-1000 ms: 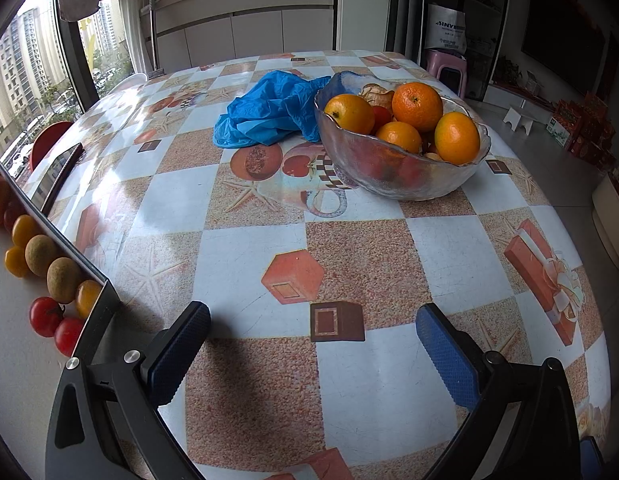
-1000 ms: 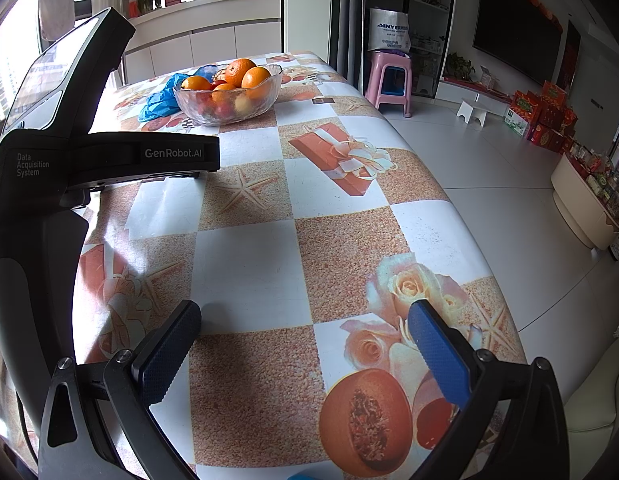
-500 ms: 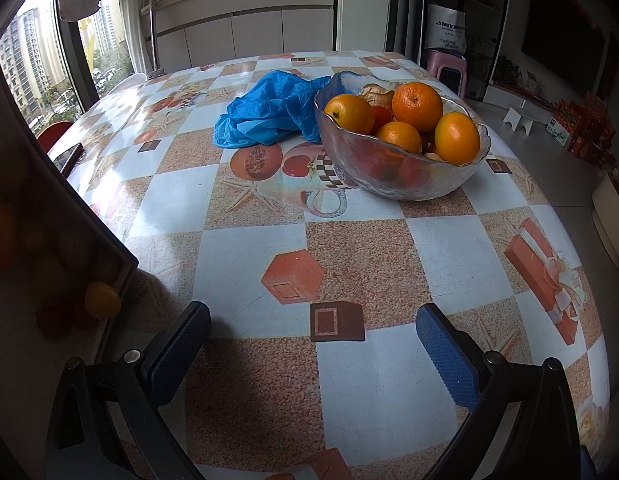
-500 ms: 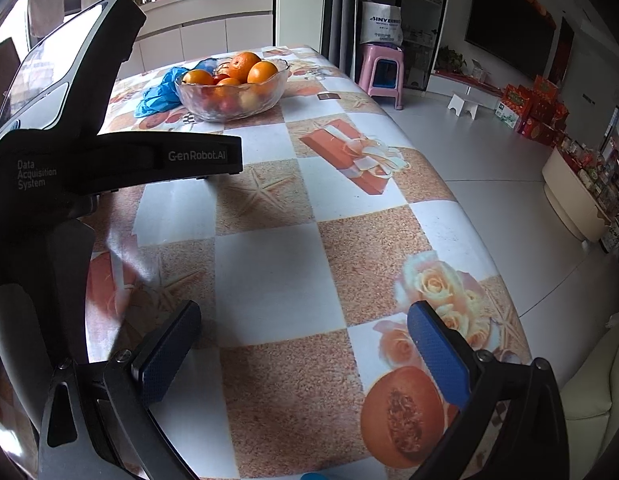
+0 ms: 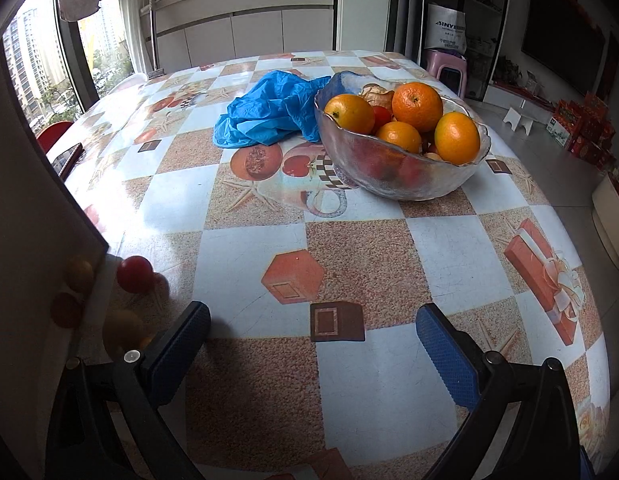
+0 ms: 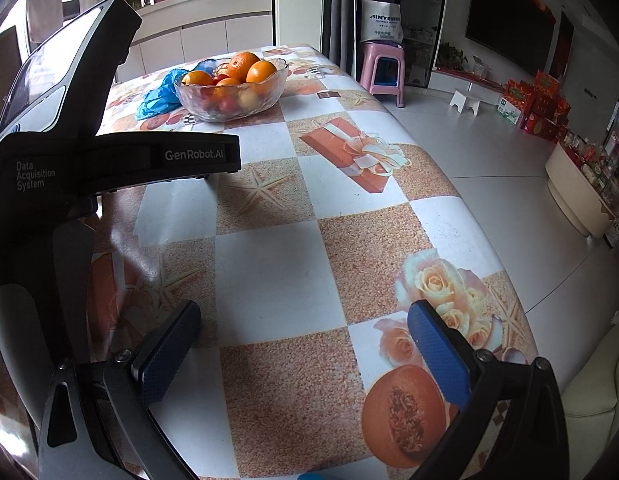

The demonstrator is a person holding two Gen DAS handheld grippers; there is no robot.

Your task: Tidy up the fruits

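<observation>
A glass bowl piled with oranges stands on the far half of the table, also seen as the bowl in the right wrist view. At the left, a white board with a dark edge is tilted up. Small fruit lie at its lower end: a red tomato on the tablecloth, a yellow fruit, another red one and a blurred yellowish one. My left gripper is open over the near table, with nothing between its fingers. My right gripper is open too, low over the cloth.
A crumpled blue plastic bag lies against the bowl's left side. A dark phone rests near the table's left edge. The left gripper's black body fills the left of the right wrist view. A pink stool stands beyond the table.
The white board at the left has tipped up, and its small fruit have slid down; a red tomato now lies on the tablecloth. The right gripper has shifted slightly towards the bowl.
</observation>
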